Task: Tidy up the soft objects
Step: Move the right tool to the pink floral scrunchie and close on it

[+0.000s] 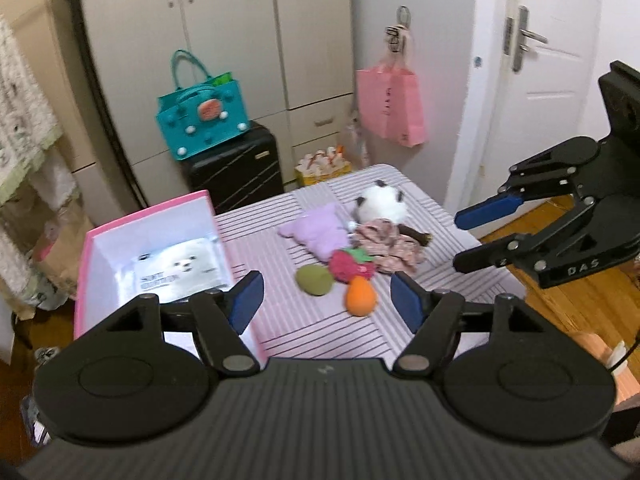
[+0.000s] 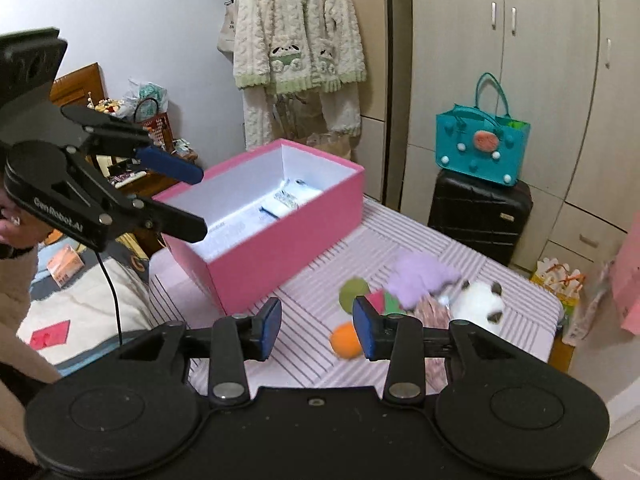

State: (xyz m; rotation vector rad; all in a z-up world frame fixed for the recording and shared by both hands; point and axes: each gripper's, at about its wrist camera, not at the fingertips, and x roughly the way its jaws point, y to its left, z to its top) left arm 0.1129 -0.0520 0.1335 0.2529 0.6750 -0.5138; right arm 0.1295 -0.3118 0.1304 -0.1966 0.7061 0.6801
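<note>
**Both claws empty above the toy pile**

Left claw (image 1: pixel 326 300), seen from its own camera, gapes partly open and holds nothing; beyond it the soft toys (image 1: pixel 352 248) lie heaped on the striped tabletop (image 1: pixel 280 320), the pink box (image 1: pixel 152 264) to their left.

From the right camera, the right claw (image 2: pixel 316 330) stands narrower, also empty, above the orange toy (image 2: pixel 344 340).

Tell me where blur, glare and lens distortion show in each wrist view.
Left wrist view: the wardrobe doors bow from fisheye distortion and the left edge smears; the pink box has a bright, washed-out floor. Right wrist view: the purple plush and orange toy are motion-blurred, glare whitens the box interior, and dark vignette clips the top corners.
</note>
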